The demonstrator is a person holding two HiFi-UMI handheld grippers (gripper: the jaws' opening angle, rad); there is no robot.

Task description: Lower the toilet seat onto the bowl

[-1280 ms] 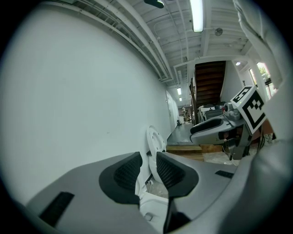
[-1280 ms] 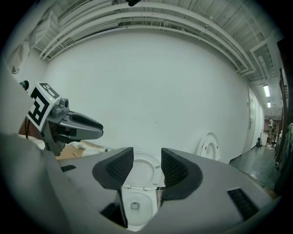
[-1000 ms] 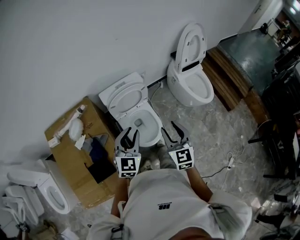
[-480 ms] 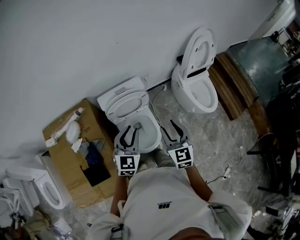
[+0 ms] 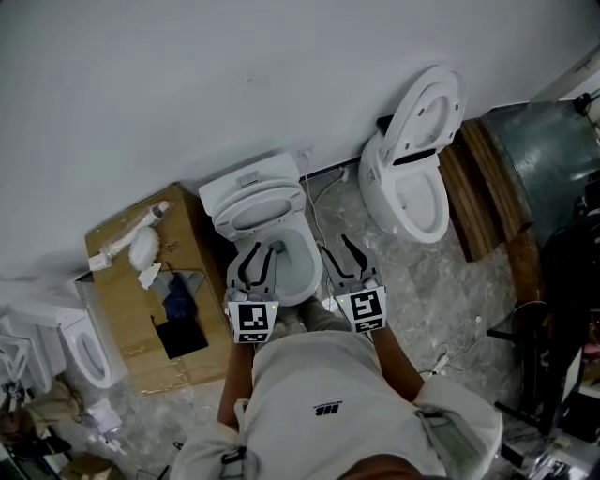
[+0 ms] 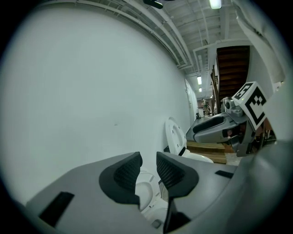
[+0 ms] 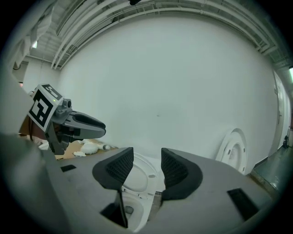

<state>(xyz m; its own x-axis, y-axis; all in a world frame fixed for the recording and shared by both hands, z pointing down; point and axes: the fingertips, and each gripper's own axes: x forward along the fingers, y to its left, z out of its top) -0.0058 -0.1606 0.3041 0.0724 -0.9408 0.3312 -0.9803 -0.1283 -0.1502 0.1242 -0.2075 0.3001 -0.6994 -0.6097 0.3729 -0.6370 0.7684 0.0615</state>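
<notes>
- Two handheld grey grippers, lower centre, at the bowl's front edge: left gripper [image 5: 255, 265] jaws closed, empty; right gripper [image 5: 346, 258] jaws apart, empty. Probably lining up a reach.
- White plastic toilet seat [image 5: 258, 214], centre frame, stands raised above the white ceramic bowl [image 5: 292, 267], untouched.
- Mottled grey stone floor [image 5: 459, 277]; brown cardboard box [image 5: 127, 300] at left; plain white wall [image 5: 187, 84] across the top.

Wall [image 5: 187, 84]: plain white, fills the upper half of the head view.
Floor [image 5: 441, 291]: grey marbled tiles, lower right.
Cardboard box [image 5: 122, 319]: brown, left, against the wall.
Wooden planks [image 5: 483, 202]: brown, right side.
Ceiling lamp [image 6: 215, 3]: lit, at the top edge of the left gripper view.
</notes>
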